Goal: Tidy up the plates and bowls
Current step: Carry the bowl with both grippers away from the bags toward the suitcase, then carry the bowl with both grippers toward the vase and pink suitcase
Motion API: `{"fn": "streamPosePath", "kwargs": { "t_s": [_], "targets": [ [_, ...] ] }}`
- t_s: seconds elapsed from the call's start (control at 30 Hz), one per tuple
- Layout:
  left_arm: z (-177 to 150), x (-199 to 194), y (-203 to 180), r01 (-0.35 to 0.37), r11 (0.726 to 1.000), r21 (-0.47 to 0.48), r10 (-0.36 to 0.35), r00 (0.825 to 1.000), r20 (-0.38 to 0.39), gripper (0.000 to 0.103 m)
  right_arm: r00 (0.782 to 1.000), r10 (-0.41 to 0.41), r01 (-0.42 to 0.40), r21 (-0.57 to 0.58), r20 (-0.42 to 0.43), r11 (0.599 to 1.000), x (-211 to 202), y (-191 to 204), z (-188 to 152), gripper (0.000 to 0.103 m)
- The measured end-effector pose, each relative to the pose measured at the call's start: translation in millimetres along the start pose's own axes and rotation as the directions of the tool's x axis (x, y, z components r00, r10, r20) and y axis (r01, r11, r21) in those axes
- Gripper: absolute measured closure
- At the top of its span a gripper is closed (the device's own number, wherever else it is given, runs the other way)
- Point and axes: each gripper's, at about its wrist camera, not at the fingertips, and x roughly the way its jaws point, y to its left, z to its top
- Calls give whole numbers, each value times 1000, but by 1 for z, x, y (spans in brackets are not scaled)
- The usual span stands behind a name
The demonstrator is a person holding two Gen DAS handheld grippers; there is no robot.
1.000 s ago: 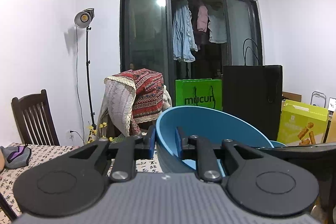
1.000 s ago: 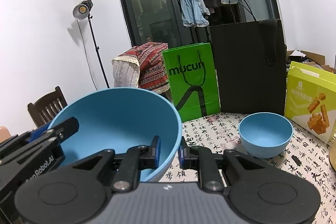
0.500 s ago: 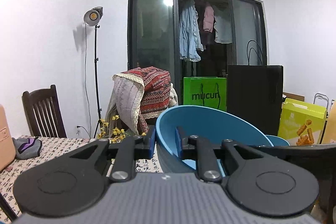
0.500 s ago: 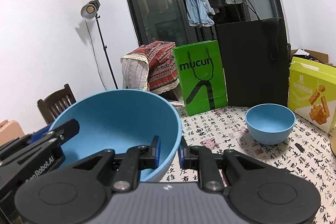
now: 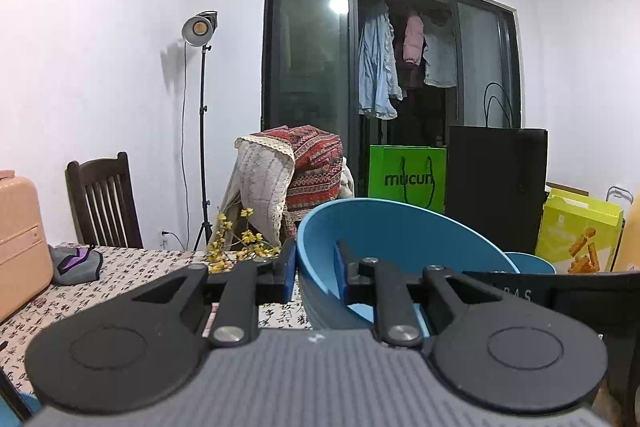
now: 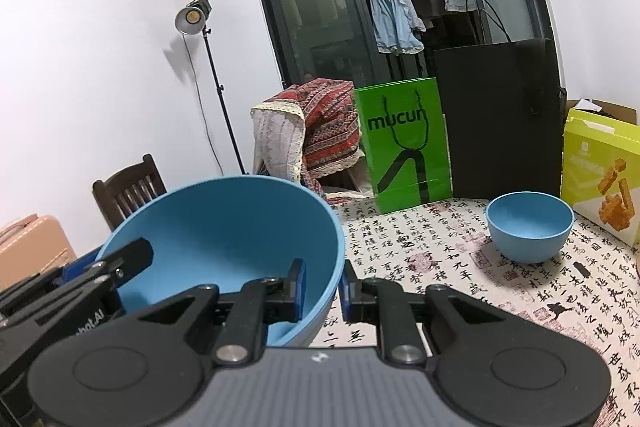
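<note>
**Q:** What writing is legible, read left to right?

**A:** In the right wrist view, the left gripper's body shows a partial white marking ending in "AI". The green paper bag reads "mucun" in dark letters. The tablecloth is printed with black Chinese calligraphy and red seal marks. The yellow-green carton carries lettering too small to read. In the left wrist view, faint letters resembling "P A S" appear on the right gripper's body.

**Q:** Gripper pose and state?

**A:** The left gripper points nearly level; its blue pads are clamped on the left rim of the large blue bowl, one pad outside the wall, one inside. The right gripper points slightly downward and is clamped on the opposite rim in the same manner.

**Q:** Location of the task items?

**A:** The large blue bowl is held between both grippers, above the table. The small blue bowl stands upright on the tablecloth, to the right, near the carton.
</note>
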Motion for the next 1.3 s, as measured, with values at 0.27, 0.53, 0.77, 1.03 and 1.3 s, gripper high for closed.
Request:
{"fn": "streamPosePath", "kwargs": {
  "t_s": [0.27, 0.53, 0.77, 1.03, 1.3],
  "targets": [
    [-5, -22, 13, -27, 1000, -11, 28, 1000, 7, 83, 1000, 27, -27, -14, -2, 1000, -10, 17, -8, 86],
    [-9, -37, 27, -61, 998, -21, 61, 998, 6, 83, 998, 58, -59, -23, -11, 998, -13, 30, -16, 86],
    [-10, -48, 39, -83, 996, -34, 84, 996, 12, 83, 996, 86, -87, -32, -14, 996, -15, 44, -22, 86],
    [-13, -61, 54, -121, 992, -42, 122, 992, 21, 83, 992, 125, -126, -48, -11, 991, -17, 60, -30, 86],
    [-14, -74, 69, -166, 985, -49, 167, 985, 29, 83, 984, 177, -178, -59, -17, 982, -18, 77, -34, 86]
  ]
}}
